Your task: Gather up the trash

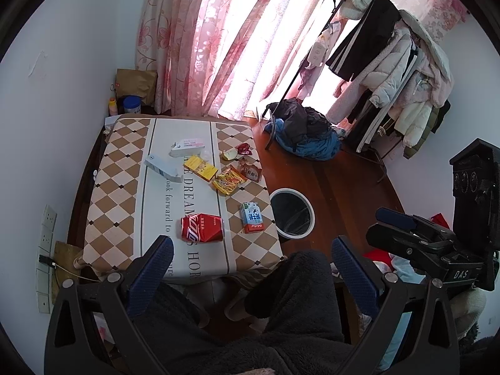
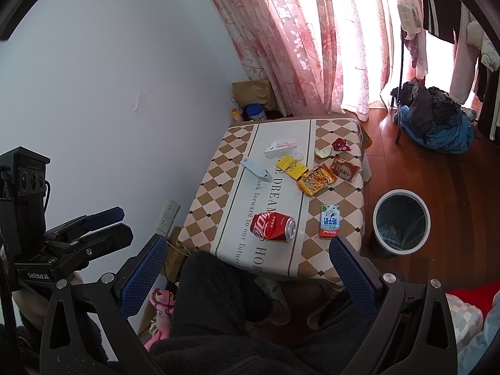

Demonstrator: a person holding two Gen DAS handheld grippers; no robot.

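Held both tongs, left [image 1: 251, 259] and right [image 2: 248, 261], wide open, empty (nothing picked yet); bin [image 2: 401, 223] beside table [image 2: 215, 187], can [image 2: 272, 226] nearest.

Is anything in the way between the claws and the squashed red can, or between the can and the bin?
Nothing visible blocks either path. The red can lies alone at the near end of the table. The left claw and right claw are both open above it. The bin stands open on the floor, beside the table.
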